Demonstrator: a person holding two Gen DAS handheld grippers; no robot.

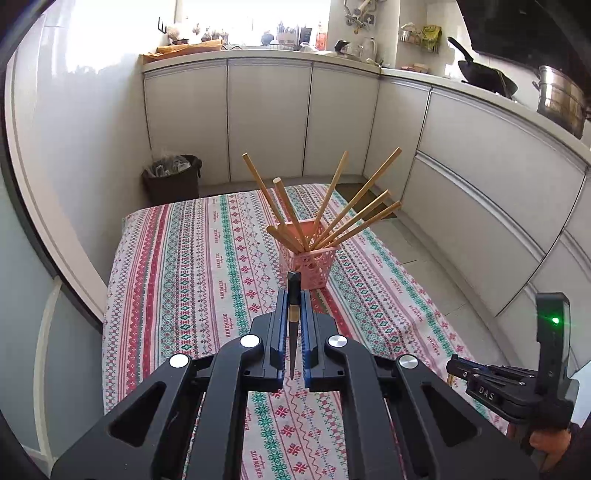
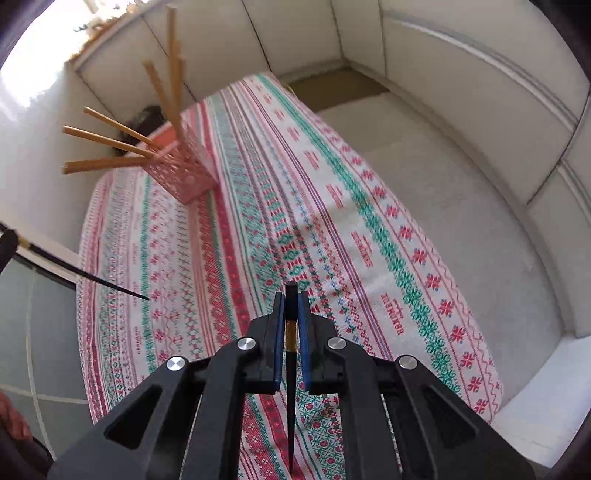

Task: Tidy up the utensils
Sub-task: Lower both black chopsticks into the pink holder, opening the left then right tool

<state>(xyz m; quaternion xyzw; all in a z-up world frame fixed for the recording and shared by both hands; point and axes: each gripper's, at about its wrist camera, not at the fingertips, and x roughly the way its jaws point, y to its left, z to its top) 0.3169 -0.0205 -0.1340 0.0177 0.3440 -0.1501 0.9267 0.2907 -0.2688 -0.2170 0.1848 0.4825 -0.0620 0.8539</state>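
Only the left view shows the stove pots (image 1: 559, 99); both fingers pinch black chopsticks (image 1: 293, 314).

It was a home kitchen. White cabinet doors (image 1: 269, 118) ran along the back and right of the frame under a pale countertop (image 1: 406, 72), where a black wok (image 1: 484, 75) and a steel pot (image 1: 561, 99) sat at upper right. Jars and bottles crowded the bright windowsill (image 1: 258, 35) at top centre. A lined bin (image 1: 171, 177) stood on the floor, behind a table under a patterned cloth (image 1: 184, 258).
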